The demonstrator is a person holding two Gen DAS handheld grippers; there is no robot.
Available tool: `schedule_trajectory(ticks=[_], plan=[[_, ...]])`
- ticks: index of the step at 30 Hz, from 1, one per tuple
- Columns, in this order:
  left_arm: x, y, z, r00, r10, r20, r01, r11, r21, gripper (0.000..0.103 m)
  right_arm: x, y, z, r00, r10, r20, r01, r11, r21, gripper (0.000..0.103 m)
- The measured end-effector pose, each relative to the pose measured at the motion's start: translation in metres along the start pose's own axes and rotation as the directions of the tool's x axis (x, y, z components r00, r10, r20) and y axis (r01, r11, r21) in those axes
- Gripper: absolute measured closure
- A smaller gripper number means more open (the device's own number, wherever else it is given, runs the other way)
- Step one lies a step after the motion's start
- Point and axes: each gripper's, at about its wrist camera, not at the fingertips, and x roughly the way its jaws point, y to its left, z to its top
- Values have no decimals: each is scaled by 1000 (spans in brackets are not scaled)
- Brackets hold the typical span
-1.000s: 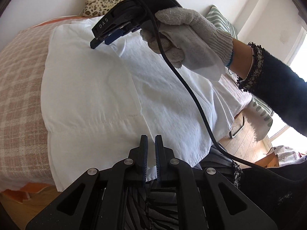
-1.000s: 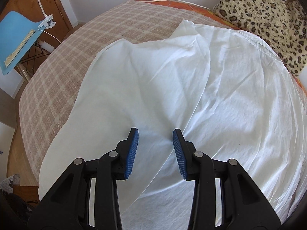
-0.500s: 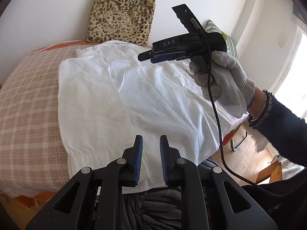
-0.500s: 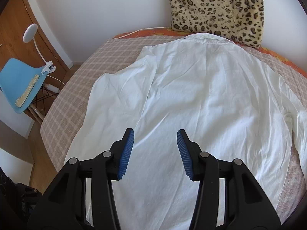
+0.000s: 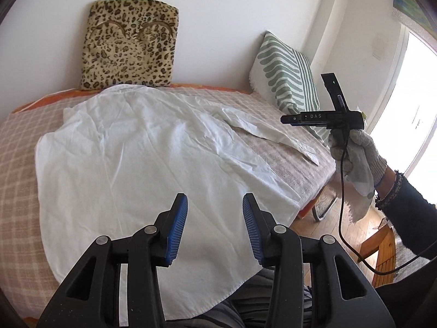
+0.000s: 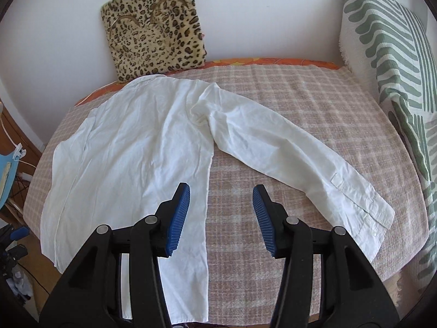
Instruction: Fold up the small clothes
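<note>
One shirt [image 6: 131,147] lies flat on the bed [image 6: 286,104], back up, one sleeve [image 6: 295,147] stretched out to the side — laid ready for folding in. Both grippers hover empty: the left gripper [image 5: 215,227], jaws just opening, and the right gripper [image 6: 221,218], half wide. Two cushions lean on the wall.

A white shirt [image 6: 131,158] lies spread on a bed [image 6: 300,114] under a checked cover.

The right gripper [image 6: 221,213] hangs above the shirt's side edge, its blue-padded jaws apart with nothing between them. One sleeve [image 6: 295,147] stretches out to the right, cuff nearest the camera. A leopard-print cushion [image 6: 155,24] leans on the wall; a green-striped pillow [image 6: 390,54] stands at right.
</note>
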Motion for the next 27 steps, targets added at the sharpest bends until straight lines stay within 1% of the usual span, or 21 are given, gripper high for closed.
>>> schedule_trajectory(ticks=[1,2,3,5,8,10,13,15,17,18,19,20,23,27], plan=[[3,-4,3,1000,-5,-7,5,1000,6,61,-3,-21,-2,1000,-25,0,25,999,31,52],[7,-7,7,1000,-8,-13,8,1000,12,56,-7,-41,-4,999,-50,1,50,997,61,52],[11,-9,10,1000,-11,-15,11,1000,18,55,-11,-61,-8,997,-80,3,79,993,88,52],[18,-16,16,999,-22,-24,23,999,34,55,-16,-100,-14,991,-136,5,134,981,143,52],[33,-25,28,999,-32,-43,34,998,50,55,-23,-157,-27,980,-197,-6,193,954,230,52],[44,-28,37,997,-47,-60,50,998,48,55,-24,-191,-35,976,-217,-18,213,932,293,52],[61,-33,54,995,-54,-82,59,997,58,55,-19,-232,-45,975,-219,-41,219,905,365,52],[72,-35,68,994,-57,-94,63,996,67,55,-13,-248,-49,976,-212,-54,217,897,385,52],[85,-35,86,991,-78,-112,84,995,58,54,-6,-260,-53,979,-193,-71,205,893,401,51],[93,-34,95,988,-90,-127,97,994,46,48,-2,-264,-55,981,-177,-77,193,891,410,48],[103,-33,105,984,-107,-145,113,993,33,45,1,-268,-56,983,-164,-80,182,889,421,41],[113,-31,115,980,-117,-159,121,992,21,42,4,-271,-59,985,-156,-79,175,887,426,36],[145,-24,147,977,-117,-180,119,993,-1,42,13,-274,-62,985,-152,-83,172,888,426,34],[193,-15,186,979,-98,-181,93,995,-32,42,20,-272,-65,993,-97,-73,119,900,420,34]])
